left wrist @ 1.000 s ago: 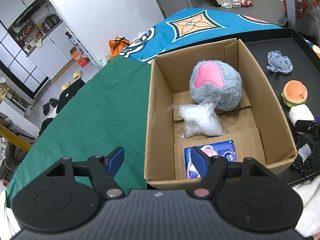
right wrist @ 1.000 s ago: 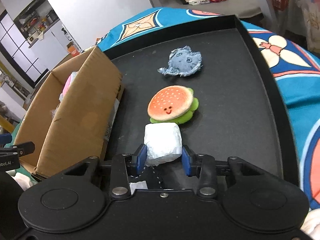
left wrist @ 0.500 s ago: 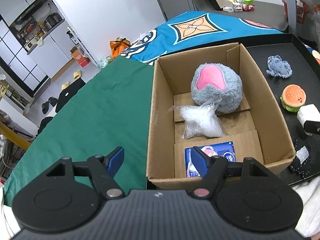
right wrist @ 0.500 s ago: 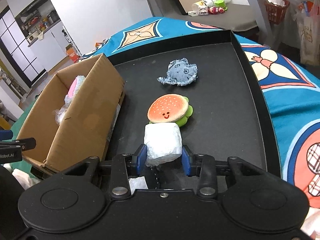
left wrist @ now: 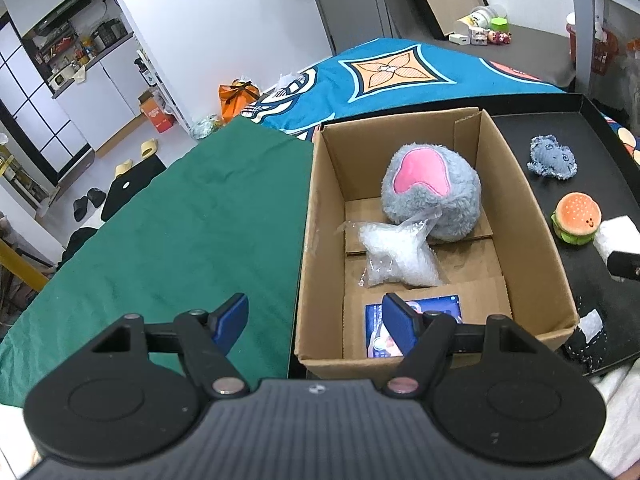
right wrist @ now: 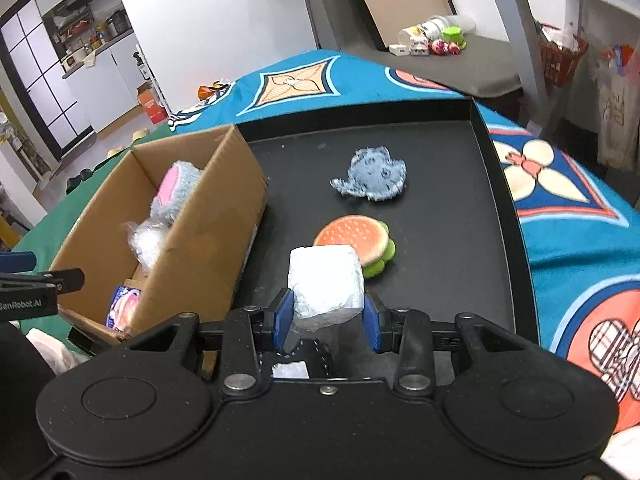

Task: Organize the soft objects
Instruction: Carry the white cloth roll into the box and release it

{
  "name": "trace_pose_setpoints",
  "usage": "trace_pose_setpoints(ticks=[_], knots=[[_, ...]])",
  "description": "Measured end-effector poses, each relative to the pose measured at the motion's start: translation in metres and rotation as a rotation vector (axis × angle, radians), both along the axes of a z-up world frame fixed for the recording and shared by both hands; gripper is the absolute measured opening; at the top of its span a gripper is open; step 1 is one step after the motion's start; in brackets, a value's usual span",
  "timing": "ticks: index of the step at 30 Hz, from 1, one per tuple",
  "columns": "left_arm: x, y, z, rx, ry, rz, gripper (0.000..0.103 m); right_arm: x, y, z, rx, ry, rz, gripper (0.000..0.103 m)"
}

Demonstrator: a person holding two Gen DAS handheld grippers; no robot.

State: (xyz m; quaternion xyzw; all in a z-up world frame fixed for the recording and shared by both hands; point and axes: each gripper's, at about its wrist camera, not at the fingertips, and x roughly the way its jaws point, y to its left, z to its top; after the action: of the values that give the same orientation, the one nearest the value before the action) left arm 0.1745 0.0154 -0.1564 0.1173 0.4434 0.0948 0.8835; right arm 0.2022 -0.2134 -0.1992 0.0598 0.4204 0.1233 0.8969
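The right claw (right wrist: 325, 320) is clenched on a white soft block (right wrist: 326, 280), its blue pads pressing the block's two sides, above the black tray (right wrist: 452, 208). The cardboard box (right wrist: 208, 240) serves as landmark: the block hangs just right of the box's right wall. Beyond the block, also right of the box, a burger plush (right wrist: 352, 236) lies on the tray, and farther back a blue denim plush (right wrist: 370, 176). The left claw (left wrist: 316, 322) is released, fingers spread wide and holding nothing, over the box's near left corner. Inside the box sit a grey and pink plush (left wrist: 432, 192) at the far end, a clear plastic bag (left wrist: 396, 256) in the middle, and a blue packet (left wrist: 416, 328) nearest. Left of the box lies a green cloth (left wrist: 180, 232).
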Motion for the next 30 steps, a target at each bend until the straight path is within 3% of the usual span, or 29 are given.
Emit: trace_pose_setpoints(ticks=[30], knots=[[-0.007, 0.020, 0.006, -0.140, -0.036, -0.001, 0.069, 0.012, 0.084, 0.063, -0.164, -0.113, 0.193, 0.037]])
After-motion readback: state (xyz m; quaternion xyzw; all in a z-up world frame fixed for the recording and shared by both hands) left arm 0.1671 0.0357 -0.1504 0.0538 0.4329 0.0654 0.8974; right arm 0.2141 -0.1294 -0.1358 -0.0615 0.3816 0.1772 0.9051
